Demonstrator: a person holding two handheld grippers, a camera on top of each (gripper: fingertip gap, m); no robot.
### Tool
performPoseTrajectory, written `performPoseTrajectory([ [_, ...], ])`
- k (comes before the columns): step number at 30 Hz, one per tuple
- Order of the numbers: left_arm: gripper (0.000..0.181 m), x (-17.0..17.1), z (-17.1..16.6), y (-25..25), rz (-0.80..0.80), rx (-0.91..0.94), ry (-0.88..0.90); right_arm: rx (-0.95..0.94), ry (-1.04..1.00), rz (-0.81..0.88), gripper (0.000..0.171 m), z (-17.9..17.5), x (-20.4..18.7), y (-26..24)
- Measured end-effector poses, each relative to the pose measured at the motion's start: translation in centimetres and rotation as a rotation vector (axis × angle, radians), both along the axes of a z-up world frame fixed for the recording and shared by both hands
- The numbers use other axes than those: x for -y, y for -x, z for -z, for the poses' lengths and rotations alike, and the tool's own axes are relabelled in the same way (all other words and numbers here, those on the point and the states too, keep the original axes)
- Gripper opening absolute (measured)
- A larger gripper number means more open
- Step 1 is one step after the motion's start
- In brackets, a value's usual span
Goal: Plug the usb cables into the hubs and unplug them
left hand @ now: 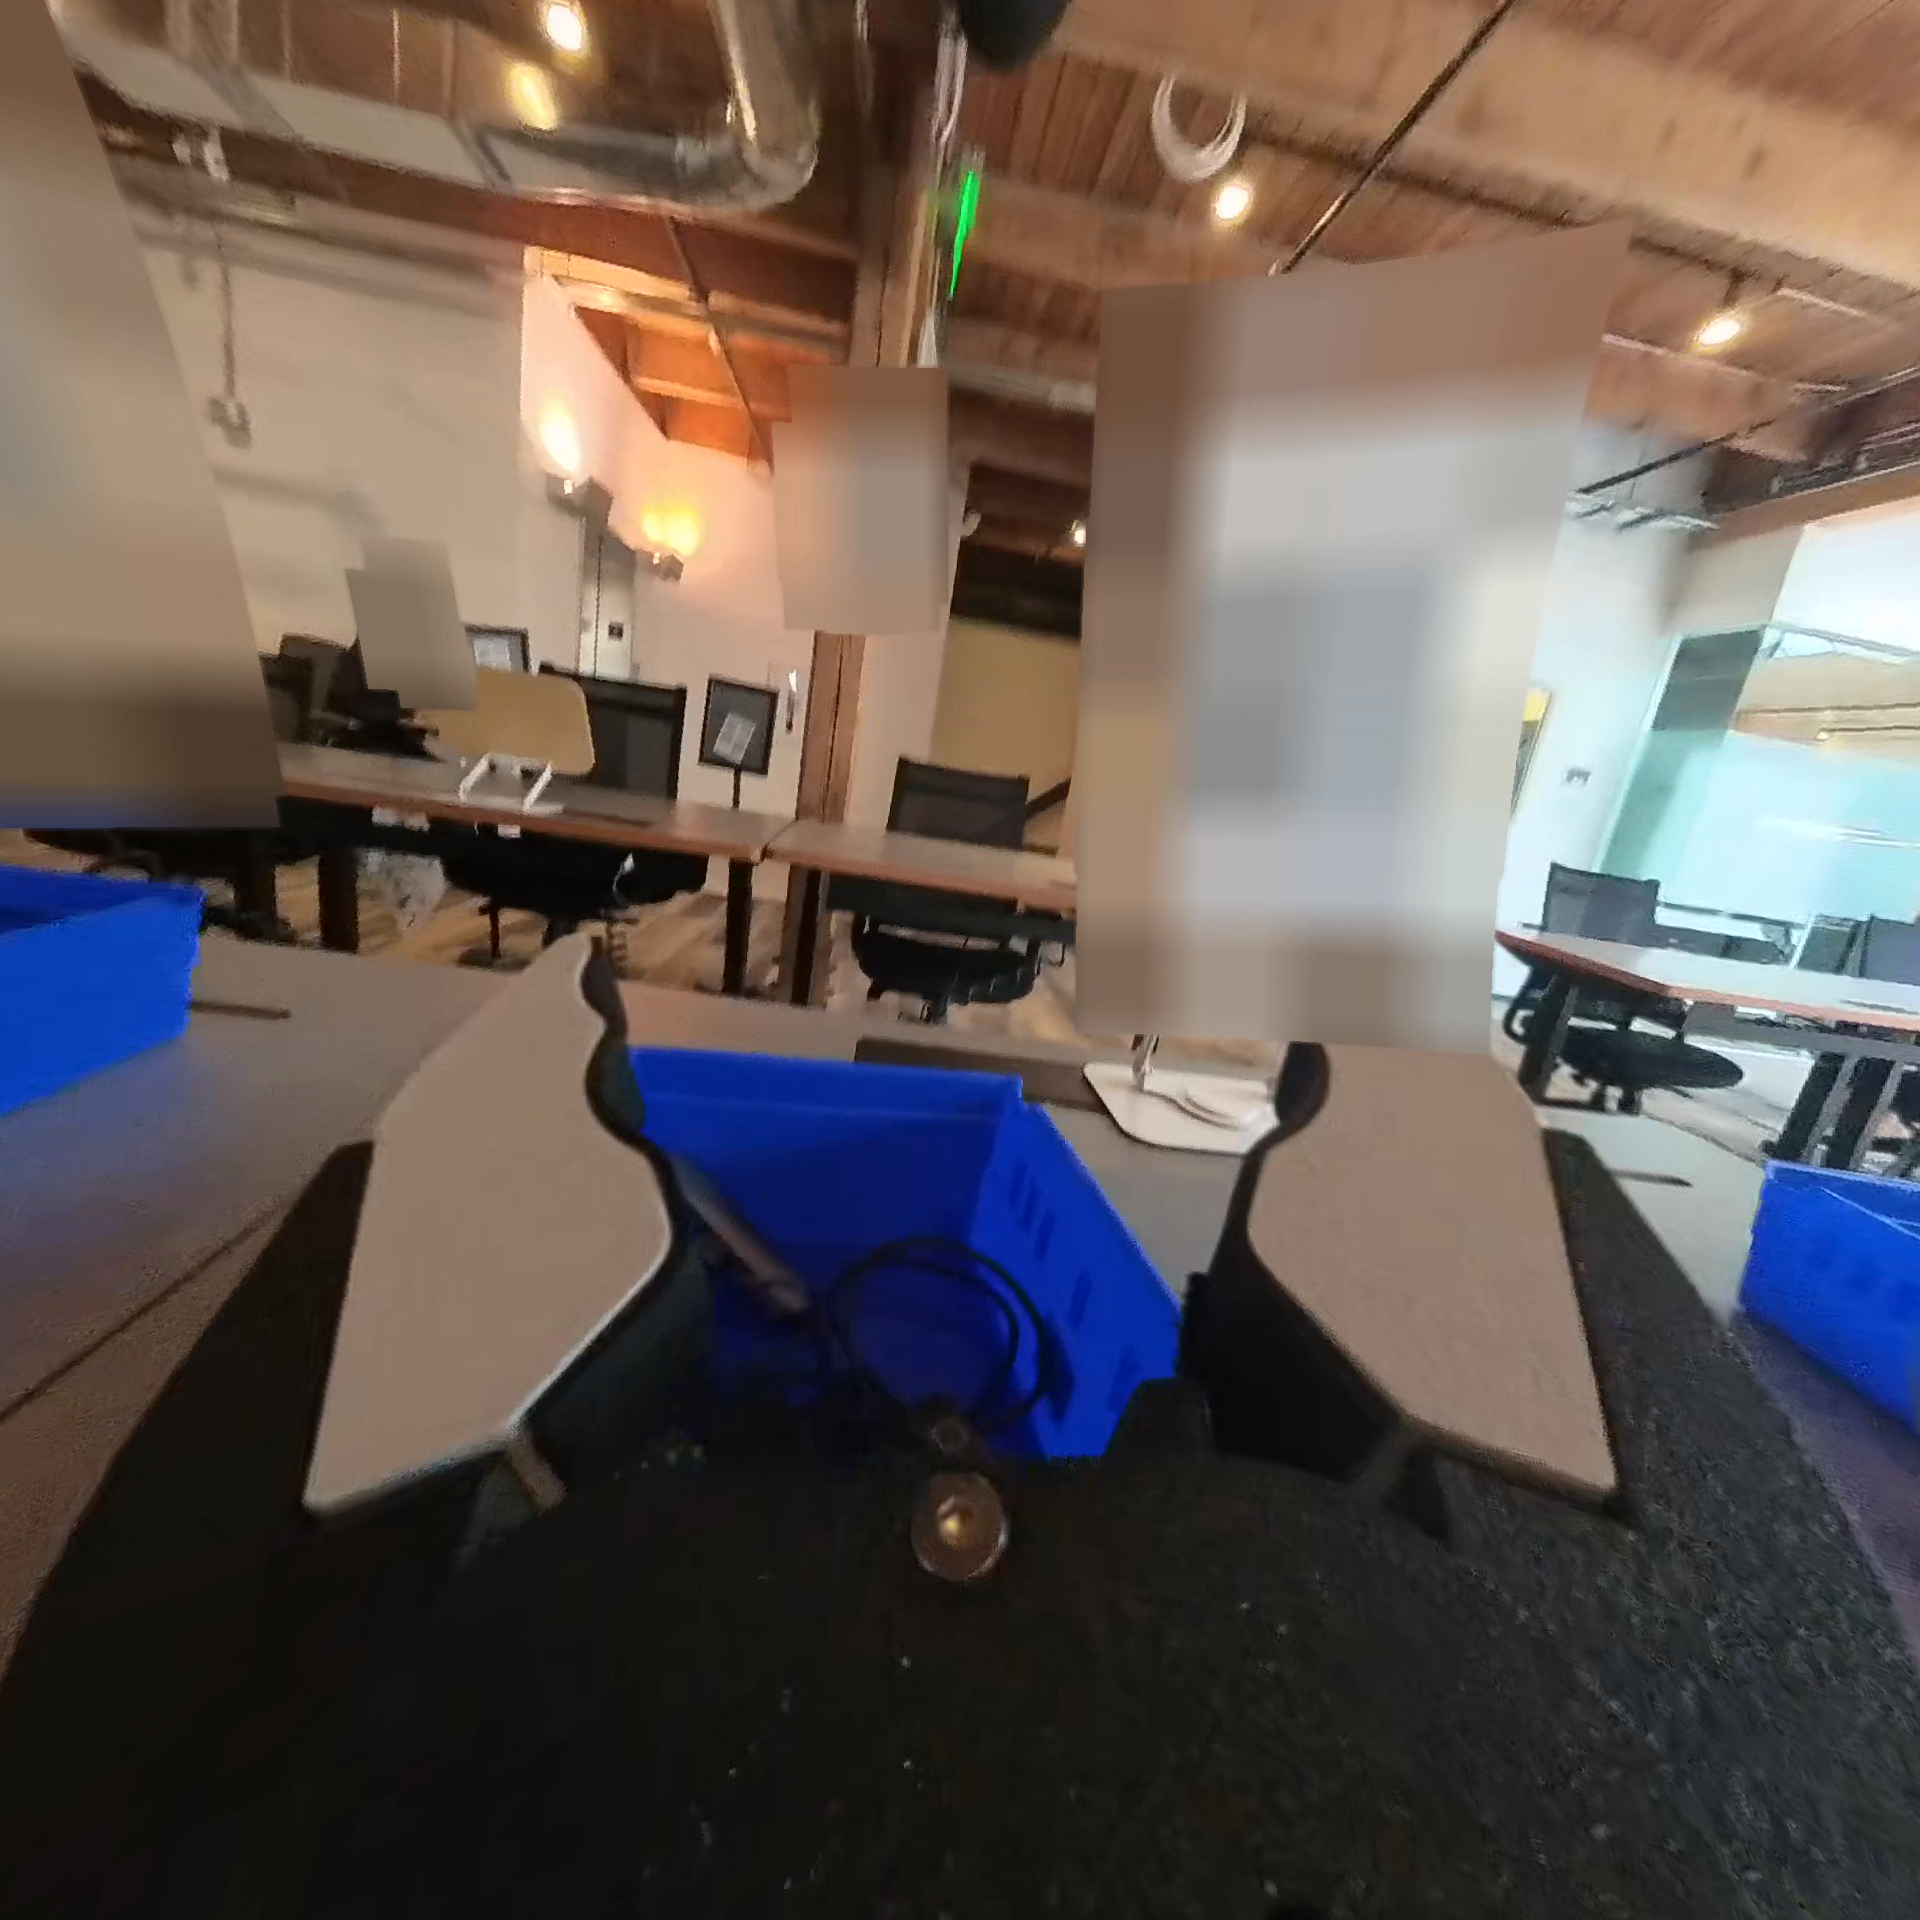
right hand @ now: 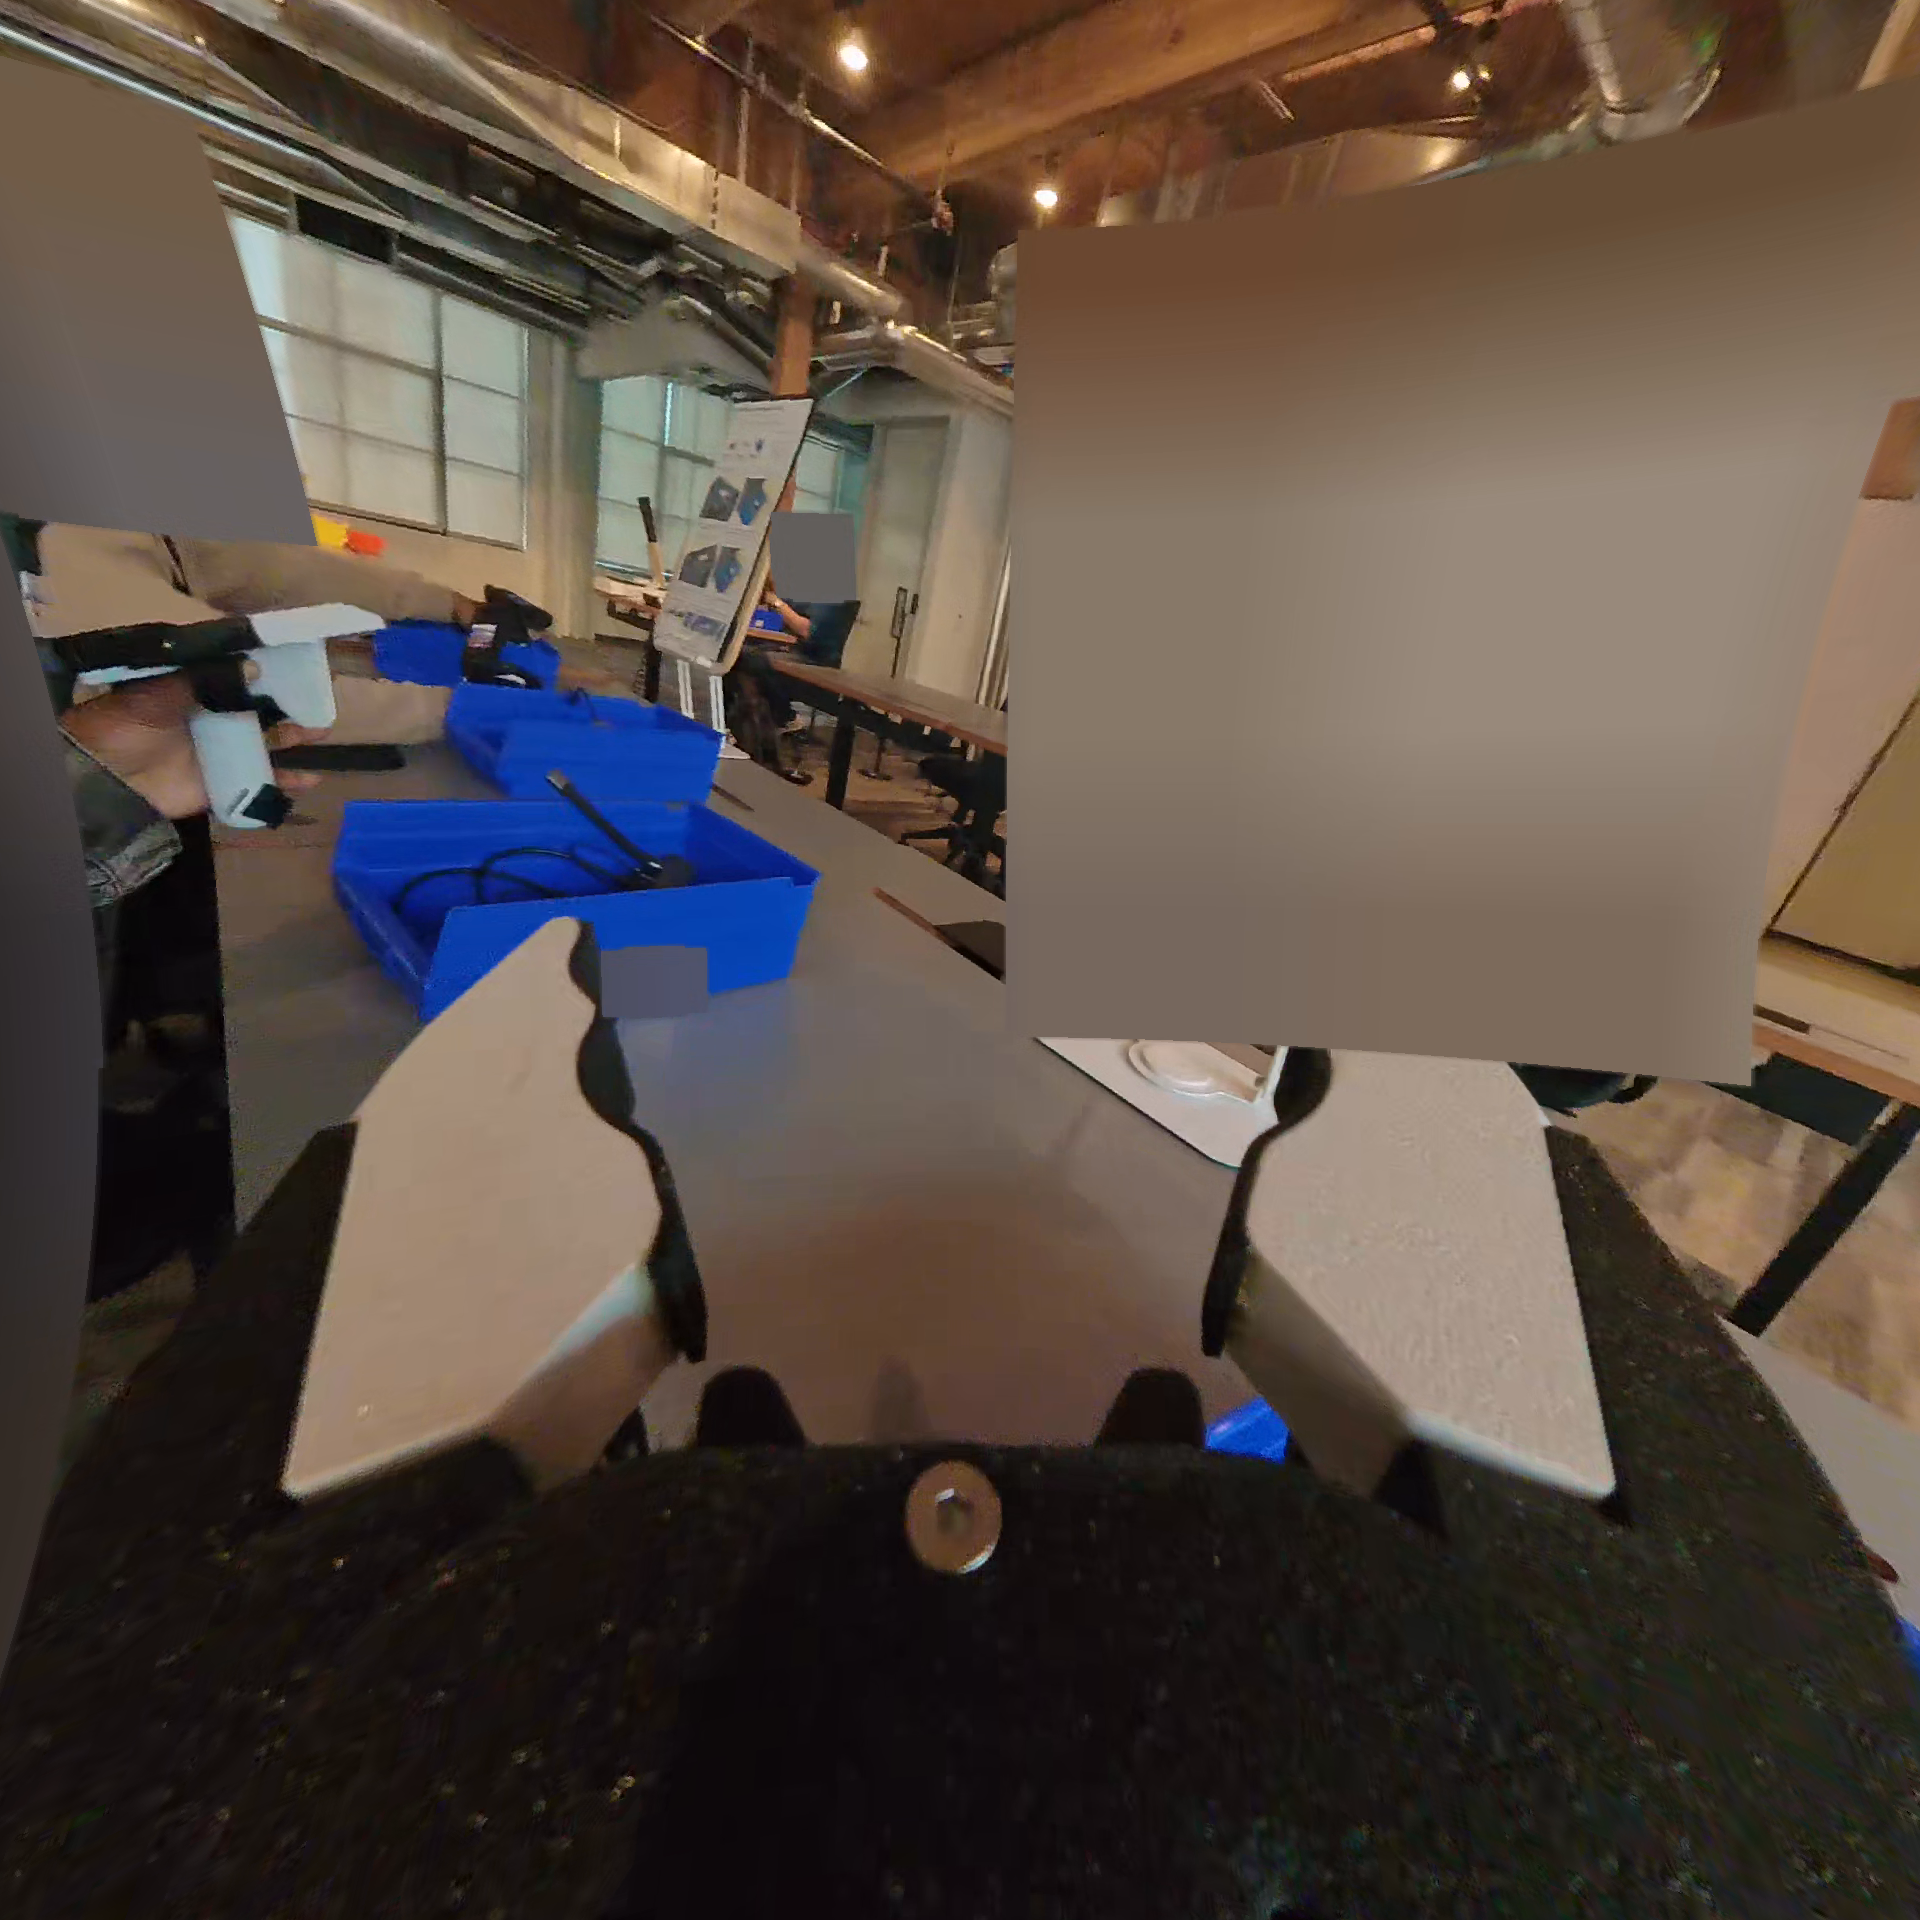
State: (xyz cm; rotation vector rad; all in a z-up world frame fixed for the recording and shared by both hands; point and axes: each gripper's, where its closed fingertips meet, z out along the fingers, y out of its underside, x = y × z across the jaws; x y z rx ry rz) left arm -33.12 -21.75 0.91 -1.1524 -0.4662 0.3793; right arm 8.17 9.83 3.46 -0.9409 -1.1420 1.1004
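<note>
Grey counter, long, runs back toward the windows. Blue bin sits on it w/ a black cable coiled inside; more blue bins lined up behind. White stand base on the far edge, right.

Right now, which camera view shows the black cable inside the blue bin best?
The right wrist view: the whole blue bin lies unobstructed, with the coiled black cable clear inside. The left wrist view shows only a cable loop, with that bin partly behind the left gripper.
</note>
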Motion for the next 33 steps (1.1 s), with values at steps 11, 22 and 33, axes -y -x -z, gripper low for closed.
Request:
performPoseTrajectory([
  [11,0.053,-3.6,-1.2,3.4,-0.221,-0.438,0.549,-0.015,0.018,0.097,0.116,0.3,-2.3,-2.7],
  [22,0.040,-8.6,8.6,11.8,-0.117,-0.901,1.488,0.051,-0.033,0.133,0.113,1.2,-2.5,-2.7],
  [33,0.041,-11.5,14.8,13.0,0.289,-0.808,1.661,0.106,-0.040,0.121,0.112,2.4,-2.7,-1.9],
])
